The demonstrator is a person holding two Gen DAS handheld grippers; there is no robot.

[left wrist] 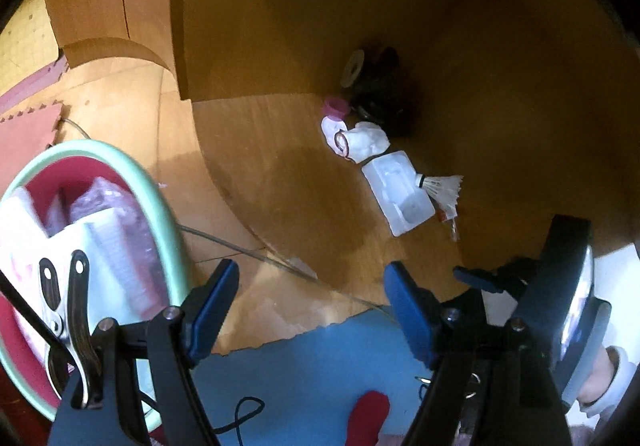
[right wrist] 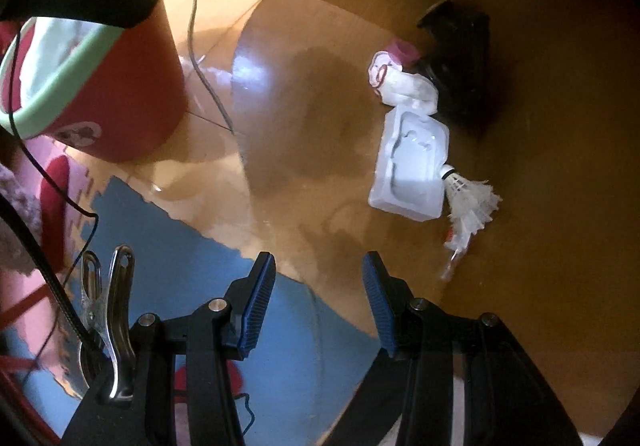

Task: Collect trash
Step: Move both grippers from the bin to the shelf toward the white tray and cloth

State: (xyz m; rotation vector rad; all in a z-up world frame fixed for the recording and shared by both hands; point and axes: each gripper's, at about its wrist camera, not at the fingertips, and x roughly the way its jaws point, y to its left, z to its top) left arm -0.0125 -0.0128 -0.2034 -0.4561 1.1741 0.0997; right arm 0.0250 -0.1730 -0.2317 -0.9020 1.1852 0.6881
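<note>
Wood floor (right wrist: 320,57) w/ trash heaped by dark corner: plastic tray (right wrist: 412,173), shuttlecock (right wrist: 472,197). Bin (right wrist: 92,85) kept near for drops. Left gripper (left wrist: 308,310) & right gripper (right wrist: 318,302) both held agape, nothing betw. pads.

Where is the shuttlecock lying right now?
In both views, the shuttlecock lies on the wooden floor, touching the right side of the white plastic tray.

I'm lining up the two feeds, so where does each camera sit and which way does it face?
Left wrist: on the left gripper, aimed steeply down at the floor; right gripper and a sleeve show.
Right wrist: on the right gripper, aimed down likewise.
Shared: white tray, shuttlecock, red bin.
</note>
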